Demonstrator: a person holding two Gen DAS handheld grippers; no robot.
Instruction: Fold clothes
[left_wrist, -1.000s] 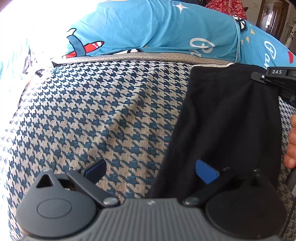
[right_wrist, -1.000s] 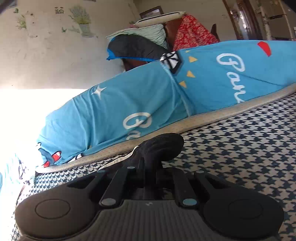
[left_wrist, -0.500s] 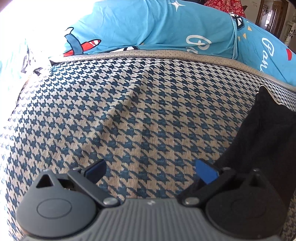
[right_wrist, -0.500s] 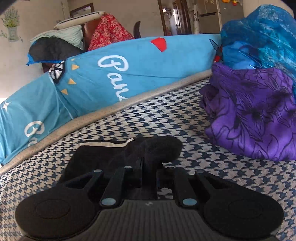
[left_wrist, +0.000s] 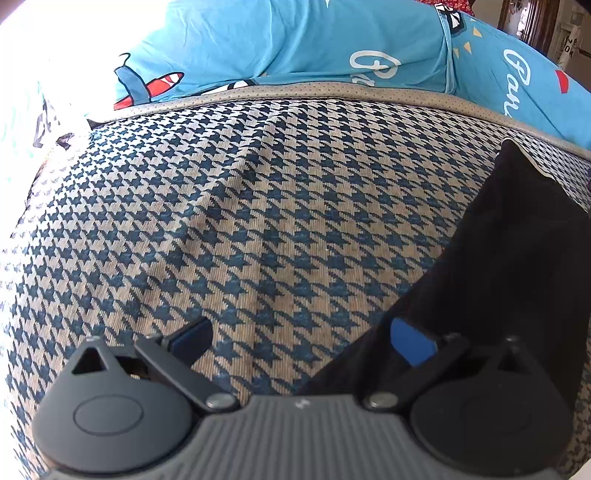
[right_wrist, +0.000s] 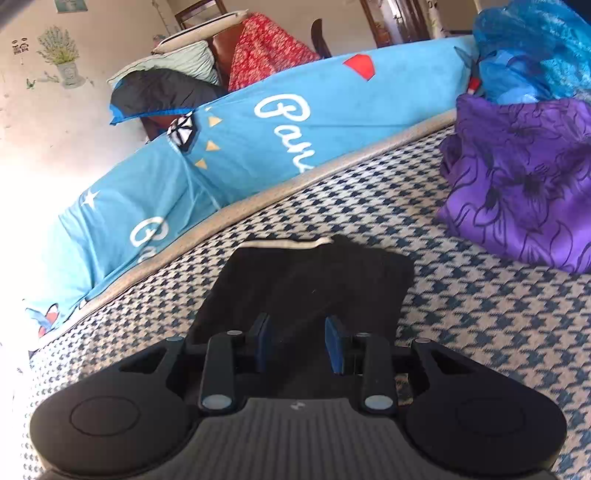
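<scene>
Houndstooth bed (left_wrist: 258, 221) bearing a folded black garment (right_wrist: 306, 280), near the purple cloth (right_wrist: 524, 188). Right gripper (right_wrist: 299, 345): jaws opening above the garment. Left gripper (left_wrist: 299, 339): jaws released, beside the garment's edge.

We count one black garment (right_wrist: 306, 280), one purple floral cloth (right_wrist: 524, 184), one blue crumpled cloth (right_wrist: 532, 55), and, seemingly, two blue printed pillows (right_wrist: 295, 129).

A home bedroom: patterned mattress (right_wrist: 480, 332), blue bedsheet (right_wrist: 295, 140), stacked pillows (right_wrist: 184, 62)
</scene>
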